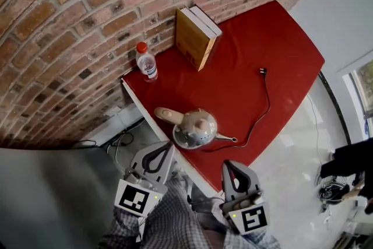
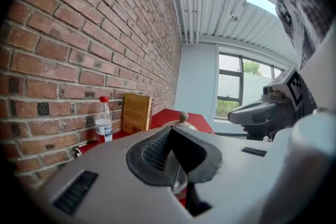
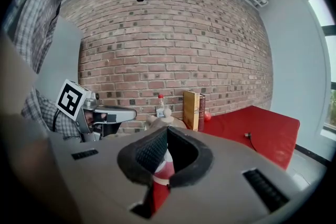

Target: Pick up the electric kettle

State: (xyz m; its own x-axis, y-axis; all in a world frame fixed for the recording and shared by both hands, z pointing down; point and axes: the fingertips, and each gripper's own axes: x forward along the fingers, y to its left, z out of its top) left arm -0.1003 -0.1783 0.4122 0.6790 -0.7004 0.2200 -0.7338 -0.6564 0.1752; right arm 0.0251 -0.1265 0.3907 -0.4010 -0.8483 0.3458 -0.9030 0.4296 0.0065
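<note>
Ops: Kettle (image 1: 195,128) position vs the jaws?

Rig: Ahead of both and between their lines, on the red table (image 1: 262,44) near its front edge. Left gripper (image 1: 169,147) tips are just beside its near-left side. Right gripper (image 1: 228,165) tips are a bit further back, near-right. Beige handle (image 1: 166,115) lies straight ahead of the left tips.

Ops: Jaw state?

Rig: Both pairs closed tip to tip, nothing pinched. In the left gripper view the pads meet, with the lid knob (image 2: 182,117) just above the tips. Right gripper view is the same, knob dead ahead over the closed tips.

Ops: Pose?

Rig: Both grippers aim at the table, noses tipped slightly down, roughly side by side. Marker cubes (image 1: 137,198) sit at the rear, facing up. Plaid sleeves (image 1: 169,224) are behind them. Each gripper shows at the edge of the other's view.

Ops: Blind spots?

Rig: Hands are hidden under the gripper bodies. In both gripper views the gripper's own body covers the kettle's belly, so only knob and lid top show. Head view can't confirm a gap between the left tips and the kettle. Thin part on the kettle's right (image 1: 227,138) could be spout or cord end, can't tell. Black cord (image 1: 265,105) runs from there away from the jaws to a plug (image 1: 263,71) lying on the table. Beyond the kettle are a water bottle (image 1: 146,61) and two upright books (image 1: 197,37) by the brick wall (image 1: 70,14).
</note>
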